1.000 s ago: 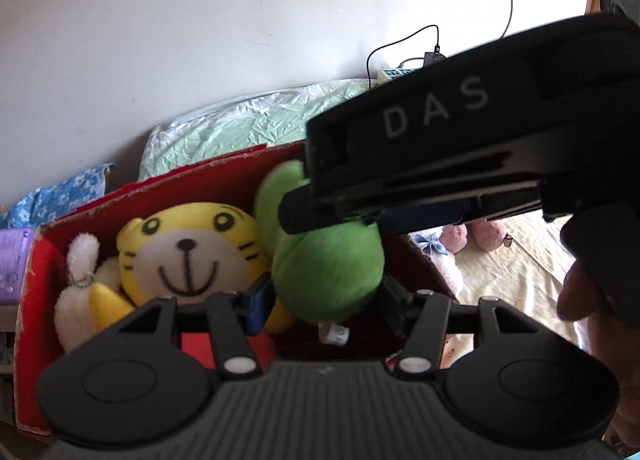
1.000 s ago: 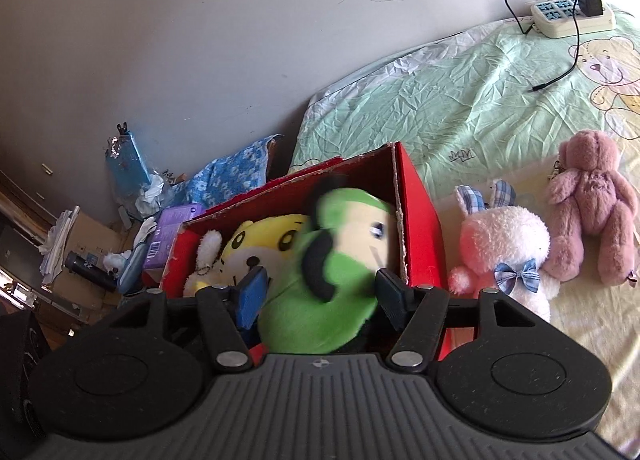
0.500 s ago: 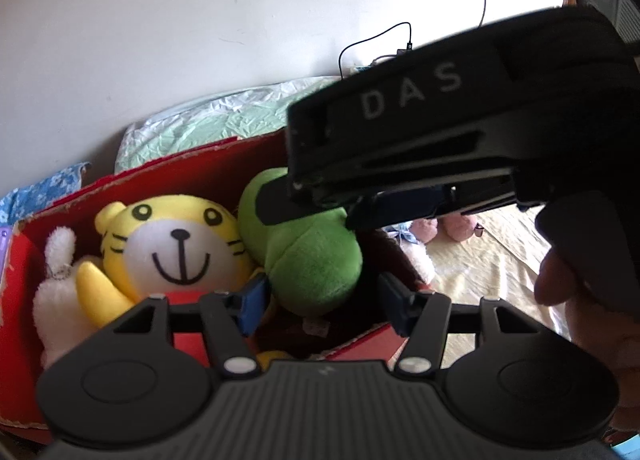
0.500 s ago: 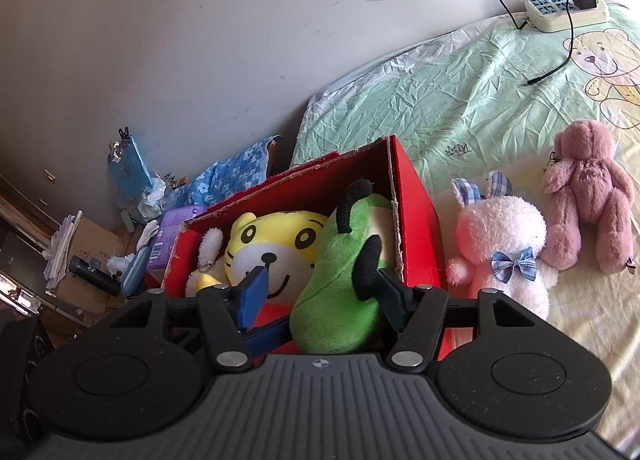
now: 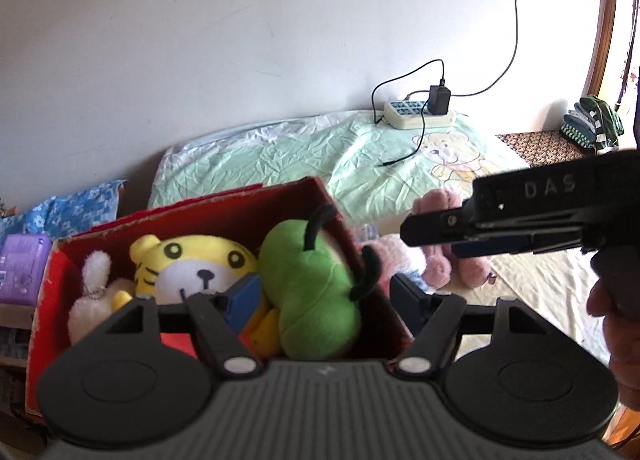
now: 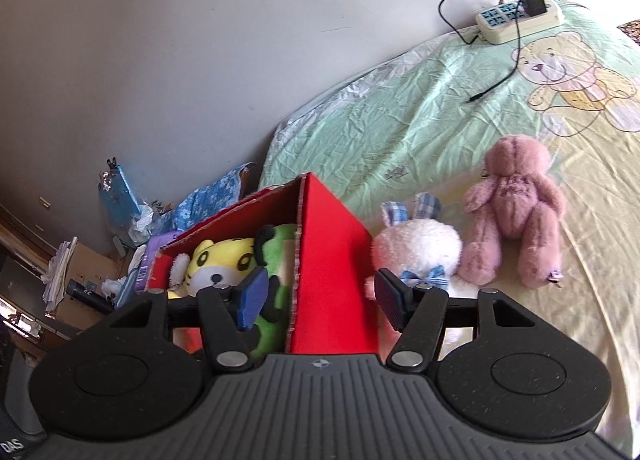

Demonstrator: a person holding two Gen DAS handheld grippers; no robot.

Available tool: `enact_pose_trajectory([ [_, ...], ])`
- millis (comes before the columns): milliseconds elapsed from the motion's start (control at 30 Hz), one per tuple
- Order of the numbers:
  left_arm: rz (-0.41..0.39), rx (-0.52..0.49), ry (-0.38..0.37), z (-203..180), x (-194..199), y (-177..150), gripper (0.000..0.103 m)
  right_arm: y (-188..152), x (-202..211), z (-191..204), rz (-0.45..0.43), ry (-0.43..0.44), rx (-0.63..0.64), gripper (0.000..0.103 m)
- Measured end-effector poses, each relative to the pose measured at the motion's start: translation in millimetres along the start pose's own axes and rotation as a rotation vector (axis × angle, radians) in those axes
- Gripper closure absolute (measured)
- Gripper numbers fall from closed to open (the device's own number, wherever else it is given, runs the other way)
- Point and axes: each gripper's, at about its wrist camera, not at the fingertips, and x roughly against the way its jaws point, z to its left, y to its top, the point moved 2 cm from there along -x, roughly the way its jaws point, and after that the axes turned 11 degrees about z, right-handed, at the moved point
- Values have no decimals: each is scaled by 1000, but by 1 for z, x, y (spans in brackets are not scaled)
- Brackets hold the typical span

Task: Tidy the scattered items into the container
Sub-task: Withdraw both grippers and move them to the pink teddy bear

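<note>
Red cardboard makes the box (image 6: pixel 336 260) that serves as your container, and it stands at the left edge of the bed, where the toys are easy to drop in from above. Inside it you already have three plush toys side by side: a small white bunny (image 5: pixel 90 296) at the left, a yellow tiger (image 5: pixel 196 264) in the middle and a green plush (image 5: pixel 316 292) leaning against the right wall, so that part of the task looks done.

Your left gripper (image 5: pixel 324 300) hangs over the near side of the box with its jaws wide apart and nothing between them; the green plush only shows behind the gap. Your right gripper (image 6: pixel 316 300) is also wide open and holds nothing. Its fingers straddle the near right corner of the box, one blue pad (image 6: pixel 252 298) over the interior and the other over the bed.

Two toys remain outside on the yellow sheet, just to the right of the box: a white bunny with checked ears (image 6: pixel 420 252) and a blue bow, nearly touching the box wall, and a pink teddy bear (image 6: pixel 516 212) lying beside it, a little farther. I judge the white bunny is your natural next grasp, because it lies nearest to the right gripper. Far behind, a power strip (image 6: pixel 520 18) with a charger cable rests on the green sheet, well apart from the toys.
</note>
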Motion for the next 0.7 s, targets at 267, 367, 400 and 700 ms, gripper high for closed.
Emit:
enact_pose_trajectory([
  [267, -36, -97, -83, -84, -10, 18, 30, 2, 29, -57, 30, -122, -39, 41],
  [367, -10, -98, -118, -114, -22, 20, 29, 6, 44, -79, 34, -165, -41, 40],
  [400, -3, -92, -131, -120, -27, 20, 29, 7, 48, -87, 35, -175, -43, 40],
  [700, 87, -6, -152, -154, -88, 25, 24, 19, 58, -137, 75, -193, -71, 40],
])
